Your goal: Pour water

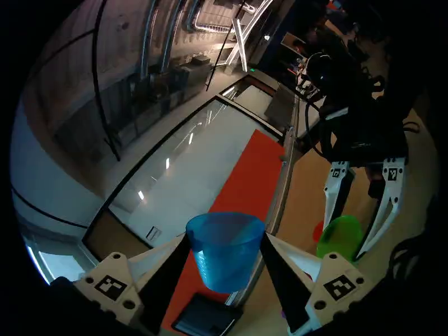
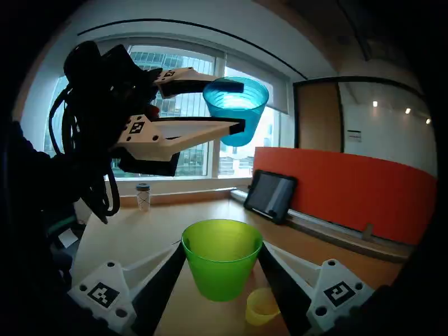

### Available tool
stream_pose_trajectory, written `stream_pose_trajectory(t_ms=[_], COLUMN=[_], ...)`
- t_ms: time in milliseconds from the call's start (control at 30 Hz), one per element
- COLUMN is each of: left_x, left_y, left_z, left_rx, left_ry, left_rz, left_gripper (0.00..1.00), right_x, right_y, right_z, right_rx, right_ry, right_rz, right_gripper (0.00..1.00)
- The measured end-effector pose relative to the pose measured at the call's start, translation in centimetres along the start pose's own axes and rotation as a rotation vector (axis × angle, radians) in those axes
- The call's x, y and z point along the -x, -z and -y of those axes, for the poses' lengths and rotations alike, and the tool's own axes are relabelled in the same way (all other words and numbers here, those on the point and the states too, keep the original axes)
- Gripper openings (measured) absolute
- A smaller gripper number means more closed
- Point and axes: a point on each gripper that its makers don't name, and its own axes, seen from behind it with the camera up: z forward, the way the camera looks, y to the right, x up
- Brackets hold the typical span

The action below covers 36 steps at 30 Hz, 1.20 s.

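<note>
In the left gripper view a translucent blue cup [image 1: 225, 256] sits between the fingers of my left gripper [image 1: 224, 263], which is shut on it and holds it raised. Farther off in that view, my right gripper [image 1: 363, 224] holds a green cup [image 1: 339, 237] over the wooden table [image 1: 302, 201]. In the right gripper view the green cup [image 2: 222, 265] is clamped upright and looks empty between my right gripper [image 2: 222, 269]. The left gripper [image 2: 238, 109] hangs above it with the blue cup [image 2: 236, 109], which is tipped slightly toward me.
A small yellow cup [image 2: 262, 306] stands on the wooden table [image 2: 145, 235] just below the green one. A dark tablet [image 2: 270, 196] leans near an orange partition [image 2: 347, 190]. A small jar [image 2: 143, 196] sits by the window. Black cables [image 2: 92, 140] hang off the left gripper.
</note>
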Motion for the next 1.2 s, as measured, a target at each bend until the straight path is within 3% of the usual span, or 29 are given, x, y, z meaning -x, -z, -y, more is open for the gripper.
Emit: stream_pose_trajectory(t_ms=[400,800,1200], left_x=[-1.3,-1.6,-1.5], left_y=[0.0,0.1,0.2], left_z=[0.4,0.8,0.2], left_rx=[-0.019,-0.033,-0.041], left_ry=[-0.105,-0.172,-0.213], left_rz=[-0.013,-0.014,-0.015], left_gripper=[0.85,0.86,0.86], right_x=[-0.3,-0.4,-0.6], right_y=[0.4,0.8,0.9], right_z=[-0.3,-0.3,-0.4], right_rx=[0.003,0.006,0.009], right_ry=[-0.004,0.002,0.008], right_rz=[-0.012,-0.014,-0.016], right_gripper=[0.91,0.91,0.91])
